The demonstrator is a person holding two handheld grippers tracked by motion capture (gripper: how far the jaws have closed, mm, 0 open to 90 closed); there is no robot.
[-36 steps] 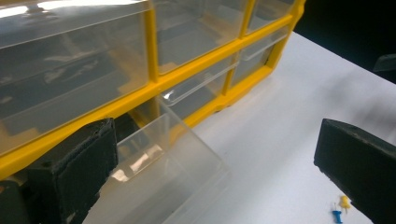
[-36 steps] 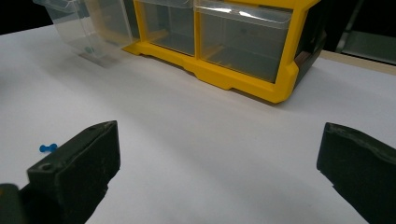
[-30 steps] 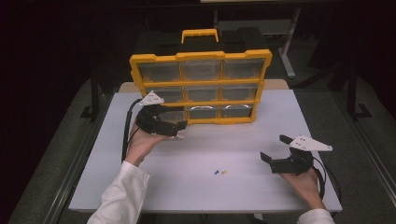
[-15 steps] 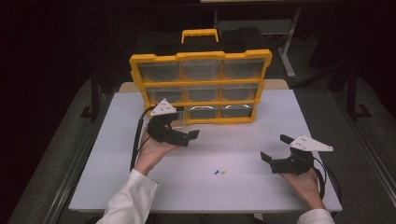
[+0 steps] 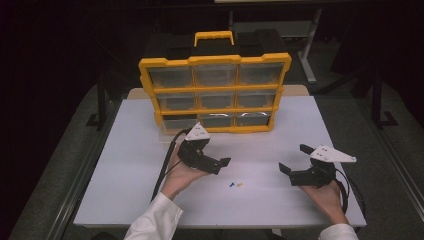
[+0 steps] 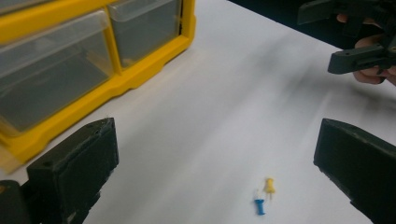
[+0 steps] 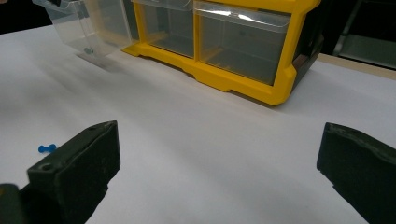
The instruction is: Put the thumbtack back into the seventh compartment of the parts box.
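Observation:
Two small push pins lie on the white table (image 5: 135, 165), a blue pin (image 5: 231, 184) (image 6: 259, 206) and a yellow pin (image 5: 240, 184) (image 6: 269, 185) side by side. My left gripper (image 5: 215, 160) (image 6: 217, 154) hovers just left of and behind them, open, with nothing between its jaws. My right gripper (image 5: 294, 160) (image 7: 219, 149) is held low at the front right, open and holding nothing; the blue pin (image 7: 46, 149) lies to its left. A yellow organizer (image 5: 215, 95) with clear drawers stands at the back.
The organizer's bottom-left drawer (image 5: 172, 127) (image 7: 88, 28) is pulled out onto the table. A black case sits behind the organizer, under its yellow handle (image 5: 214, 36). The left gripper's cable (image 5: 165, 165) trails toward the person. Dark floor surrounds the table.
My left gripper has moved from in front of the pulled-out drawer rightward and toward the front, ending close to the pins. The right gripper has stayed put.

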